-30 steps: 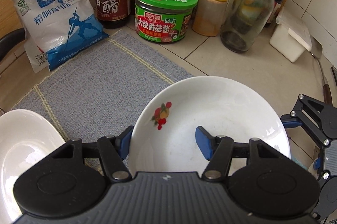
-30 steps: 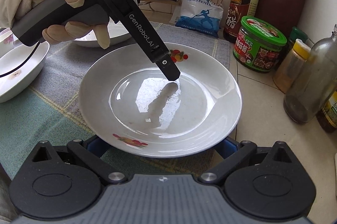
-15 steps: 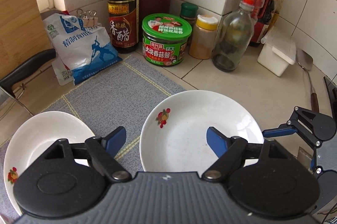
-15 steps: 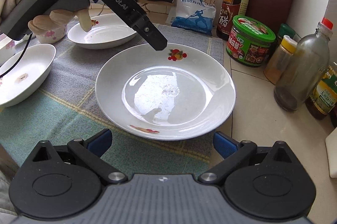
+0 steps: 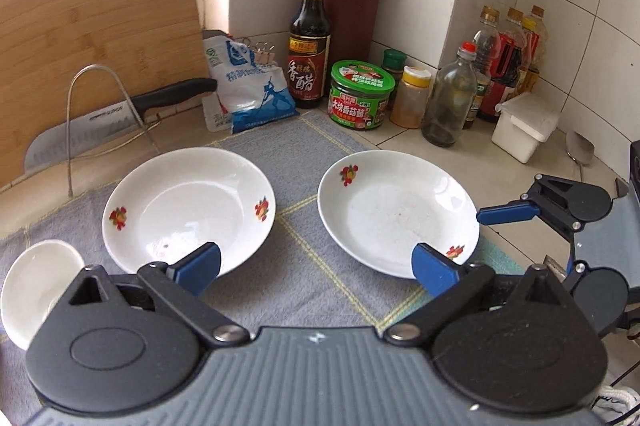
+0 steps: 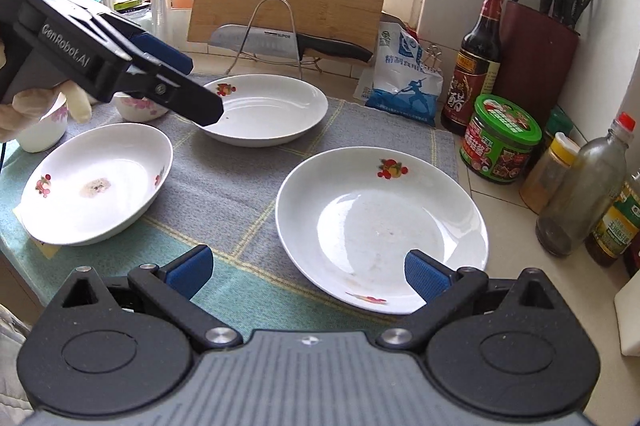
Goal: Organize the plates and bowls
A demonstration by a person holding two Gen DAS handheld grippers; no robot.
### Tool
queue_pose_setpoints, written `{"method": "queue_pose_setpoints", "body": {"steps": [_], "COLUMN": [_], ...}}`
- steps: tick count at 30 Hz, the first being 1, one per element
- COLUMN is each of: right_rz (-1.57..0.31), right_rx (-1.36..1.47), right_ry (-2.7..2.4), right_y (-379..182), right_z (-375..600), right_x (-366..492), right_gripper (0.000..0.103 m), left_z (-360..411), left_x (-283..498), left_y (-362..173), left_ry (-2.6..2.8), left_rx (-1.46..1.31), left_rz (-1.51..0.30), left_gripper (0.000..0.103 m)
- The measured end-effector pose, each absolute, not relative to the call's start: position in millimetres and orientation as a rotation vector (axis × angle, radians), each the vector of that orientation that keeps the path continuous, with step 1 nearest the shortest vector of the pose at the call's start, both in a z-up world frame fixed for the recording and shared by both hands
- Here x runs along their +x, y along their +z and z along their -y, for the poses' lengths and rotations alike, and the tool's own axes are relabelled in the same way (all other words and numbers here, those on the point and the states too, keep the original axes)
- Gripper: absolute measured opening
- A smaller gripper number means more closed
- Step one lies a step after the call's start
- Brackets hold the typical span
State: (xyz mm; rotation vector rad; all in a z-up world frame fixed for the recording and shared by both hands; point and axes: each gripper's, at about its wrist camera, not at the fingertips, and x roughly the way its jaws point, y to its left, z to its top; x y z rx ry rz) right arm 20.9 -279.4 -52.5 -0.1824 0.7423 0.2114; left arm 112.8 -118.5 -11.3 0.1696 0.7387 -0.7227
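Note:
A white plate with fruit prints (image 5: 396,210) (image 6: 380,226) rests on the grey mat's right edge. A second plate (image 5: 188,210) (image 6: 264,108) lies further left. A third dish (image 6: 96,182) lies at the mat's front left. Small flowered bowls (image 6: 140,106) stand behind it; one bowl (image 5: 38,286) shows at the left edge in the left wrist view. My left gripper (image 5: 316,268) is open and empty, raised above the mat between the two plates. My right gripper (image 6: 306,272) is open and empty, just short of the right plate.
A cleaver on a wire rack (image 5: 108,118) and a wooden board (image 5: 100,38) stand at the back. A salt bag (image 5: 248,86), vinegar bottle (image 5: 310,46), green jar (image 5: 360,94), bottles (image 5: 448,98), knife block (image 5: 352,10) and white box (image 5: 524,126) line the tiled wall.
Both grippers have opened, let go of the right plate and drawn back and up. The plate now rests on the mat. The left gripper has swung left.

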Motion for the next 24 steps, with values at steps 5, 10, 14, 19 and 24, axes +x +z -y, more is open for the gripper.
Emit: {"method": "queue_pose_setpoints", "body": {"steps": [5,10,14,19,24], "right_rz": [-0.726,-0.741,-0.754,-0.769,-0.788], "right_rx": [-0.189,-0.183,-0.184,-0.184,-0.188], "right_ry": [0.25,0.288,0.329,0.364,0.372], "right_y": [-52,-57,-60,-61,-62], "right_z": [257,232,209,186,171], "right_x": [31,45,51,60,65], "right_gripper": [0.103,0.103,0.103,0.103,0.103], "left_z": [67,18,-7,-24,-33], "left_x": [92,72,56,39,29], "left_y": [-15,-25,-31,-44,-66], "left_ry": [-0.628,-0.549,-0.522,-0.548,-0.573], "left_rx": [0.097,0.058,0.094,0.177,0.255], "left_rz": [-0.747,-0.799,-0.799,-0.827,-0.863], "left_gripper": [0.101,0.101,0.101,0.101,0.101]}}
